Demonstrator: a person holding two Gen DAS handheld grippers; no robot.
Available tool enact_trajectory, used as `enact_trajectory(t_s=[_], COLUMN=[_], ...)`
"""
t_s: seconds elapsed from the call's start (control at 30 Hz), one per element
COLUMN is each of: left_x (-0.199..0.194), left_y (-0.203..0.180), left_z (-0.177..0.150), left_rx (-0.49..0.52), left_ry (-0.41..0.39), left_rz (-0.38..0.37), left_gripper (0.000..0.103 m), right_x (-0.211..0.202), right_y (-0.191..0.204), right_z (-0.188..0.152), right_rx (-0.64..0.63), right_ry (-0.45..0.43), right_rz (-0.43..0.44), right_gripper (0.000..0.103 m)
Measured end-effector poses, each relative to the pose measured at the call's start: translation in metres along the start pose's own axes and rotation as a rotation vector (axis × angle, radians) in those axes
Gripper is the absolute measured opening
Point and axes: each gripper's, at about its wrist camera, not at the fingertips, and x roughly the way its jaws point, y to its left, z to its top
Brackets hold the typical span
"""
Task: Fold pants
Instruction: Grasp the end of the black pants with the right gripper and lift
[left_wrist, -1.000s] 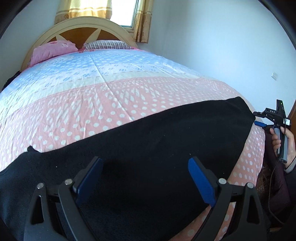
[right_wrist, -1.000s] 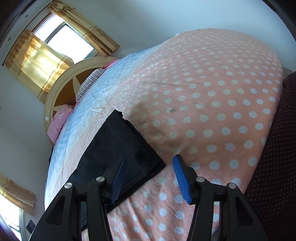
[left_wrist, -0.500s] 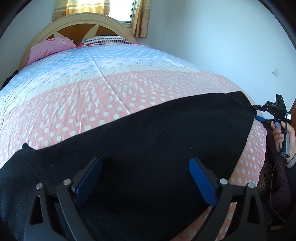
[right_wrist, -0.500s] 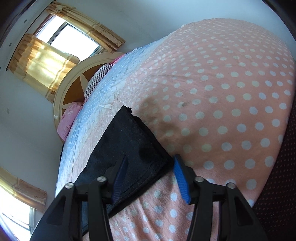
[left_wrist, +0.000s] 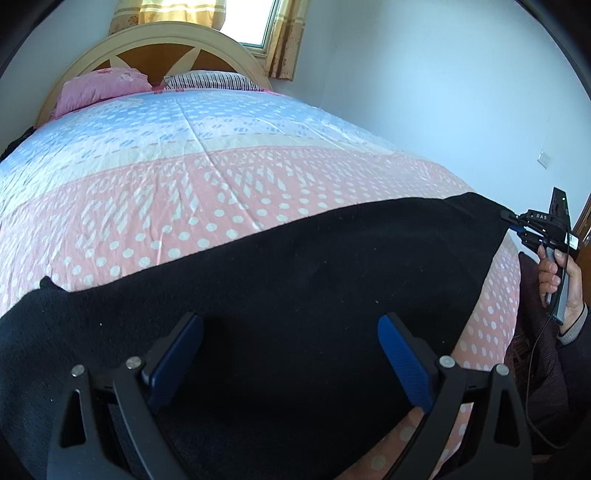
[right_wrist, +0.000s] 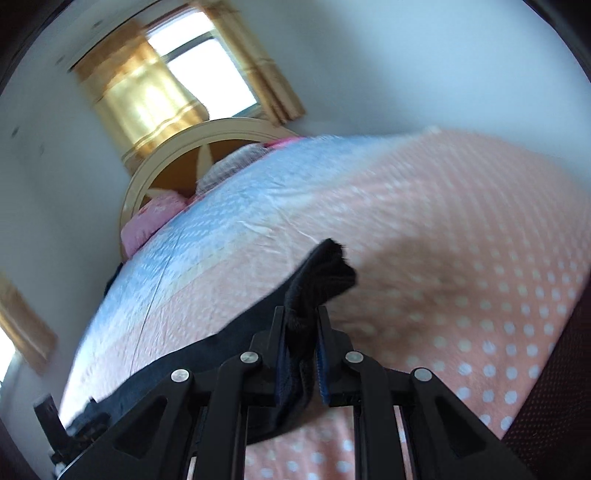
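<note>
One corner of the black pants, spread along the bed's foot edge, is now pinched and lifted in the just-closed right tool, starting the fold, while the left tool hovers spread above them.

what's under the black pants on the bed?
Under the black pants lies the polka-dot bedspread, pink showing all around them. The covered patch can't be seen. One corner is off it, pinched in the right gripper.
</note>
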Motion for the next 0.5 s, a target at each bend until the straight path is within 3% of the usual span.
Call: enact_trajectory(t_s=[0.13, 0.27, 0.37, 0.5], left_x=[-0.004, -0.005, -0.005, -0.007], left_y=[0.005, 0.008, 0.007, 0.009], left_z=[0.000, 0.000, 0.000, -0.001], left_rx=[-0.029, -0.051, -0.053, -0.064], left_ry=[-0.015, -0.023, -0.025, -0.032], left_rz=[-0.039, -0.063, -0.069, -0.088], left_gripper=[0.098, 0.098, 0.098, 0.098], right_x=[-0.007, -0.001, 0.015, 0.053], right_y=[0.067, 0.131, 0.164, 0.178], right_z=[-0.007, -0.036, -0.066, -0.103], right_rx=[-0.222, -0.438, -0.555, -0.628], right_ry=[-0.017, 0.025, 0.092, 0.244], right_rz=[0.033, 0.081, 0.121, 0.120], right_gripper=[0.015, 0.015, 0.015, 0.015])
